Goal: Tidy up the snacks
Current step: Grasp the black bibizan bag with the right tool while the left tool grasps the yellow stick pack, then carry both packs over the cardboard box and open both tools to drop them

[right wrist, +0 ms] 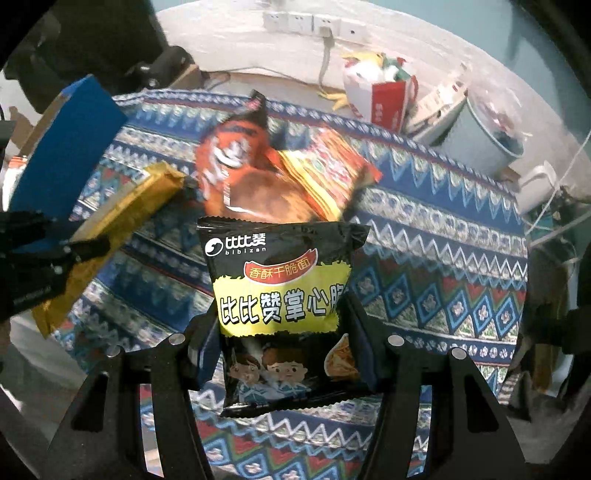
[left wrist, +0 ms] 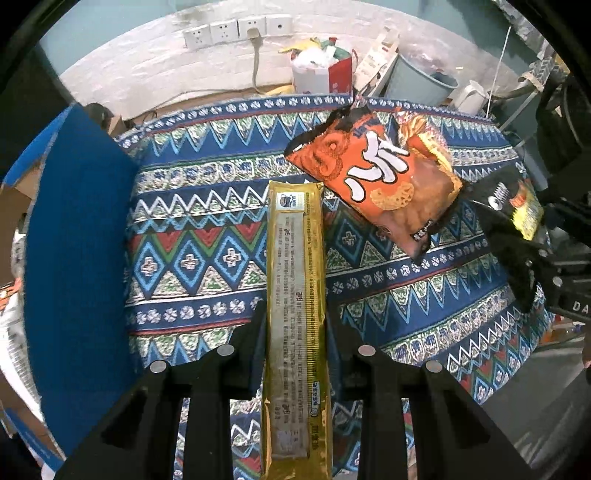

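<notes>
My left gripper [left wrist: 295, 325] is shut on a long gold biscuit pack [left wrist: 295, 295] and holds it lengthwise above the patterned cloth; the pack also shows in the right wrist view [right wrist: 110, 221]. My right gripper [right wrist: 284, 325] is shut on a black and yellow noodle snack bag [right wrist: 284, 291], held above the cloth; this bag shows at the right of the left wrist view [left wrist: 513, 206]. An orange snack bag [left wrist: 376, 173] lies on the cloth beyond both grippers, also seen in the right wrist view [right wrist: 258, 173].
A blue cardboard box wall [left wrist: 77, 236] stands at the left, also in the right wrist view [right wrist: 62, 147]. The patterned cloth [left wrist: 207, 221] covers the table. Behind it are a red and white bag [left wrist: 321, 70], a pale bin [left wrist: 421, 81], a white kettle [left wrist: 469, 96] and wall sockets [left wrist: 236, 29].
</notes>
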Available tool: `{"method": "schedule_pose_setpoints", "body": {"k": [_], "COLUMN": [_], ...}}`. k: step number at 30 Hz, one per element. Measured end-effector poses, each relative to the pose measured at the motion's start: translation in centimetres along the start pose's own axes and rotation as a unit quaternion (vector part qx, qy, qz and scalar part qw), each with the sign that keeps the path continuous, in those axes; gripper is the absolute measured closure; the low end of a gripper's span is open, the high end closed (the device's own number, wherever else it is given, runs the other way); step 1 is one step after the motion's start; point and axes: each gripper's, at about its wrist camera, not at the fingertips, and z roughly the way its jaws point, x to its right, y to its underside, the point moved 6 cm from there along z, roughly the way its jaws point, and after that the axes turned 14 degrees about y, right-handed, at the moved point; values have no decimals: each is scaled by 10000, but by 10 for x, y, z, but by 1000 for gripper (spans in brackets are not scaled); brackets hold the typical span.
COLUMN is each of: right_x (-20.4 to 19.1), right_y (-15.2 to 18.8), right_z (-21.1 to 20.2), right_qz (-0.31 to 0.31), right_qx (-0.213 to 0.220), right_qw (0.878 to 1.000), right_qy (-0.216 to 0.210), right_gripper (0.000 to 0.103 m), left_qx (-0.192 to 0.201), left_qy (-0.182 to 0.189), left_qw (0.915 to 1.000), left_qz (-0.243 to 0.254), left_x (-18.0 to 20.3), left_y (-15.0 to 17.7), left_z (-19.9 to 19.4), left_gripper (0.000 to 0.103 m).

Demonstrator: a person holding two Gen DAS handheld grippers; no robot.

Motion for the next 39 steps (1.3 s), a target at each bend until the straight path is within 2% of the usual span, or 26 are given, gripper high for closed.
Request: {"method": "schedule_pose_setpoints", "body": {"k": [3, 12, 17, 22, 32, 39], "right_x": [-10, -37, -48, -62, -110, -150], "right_y": [-6, -29, -44, -63, -96, -118], "right_z": [-7, -27, -38, -52, -76, -85], "right_qz": [10, -95, -75, -45, -281, -492], "right_qx": [88, 398, 561, 726, 981, 1081], "right_qw": [9999, 9985, 9971, 9949, 9893, 9851], "right_qy": [-84, -362, -510, -701, -1045, -1244], "right_gripper": [43, 43, 43, 43, 43, 43], "left_qx": [153, 594, 789, 1074, 1547, 1775], "left_qy": [-19, -110, -154, -283, -361, -503], "left_qw": [9999, 9981, 9967, 9938, 9873, 9823], "left_qz": [66, 141, 120, 96, -68, -309], "left_x": [-6, -9, -5, -14, -42, -77], "left_y": [12, 2, -15, -20, -22, -16], "left_z": [-24, -72, -70, -87, -131, -154], "left_gripper": [75, 75, 75, 75, 74, 74]}}
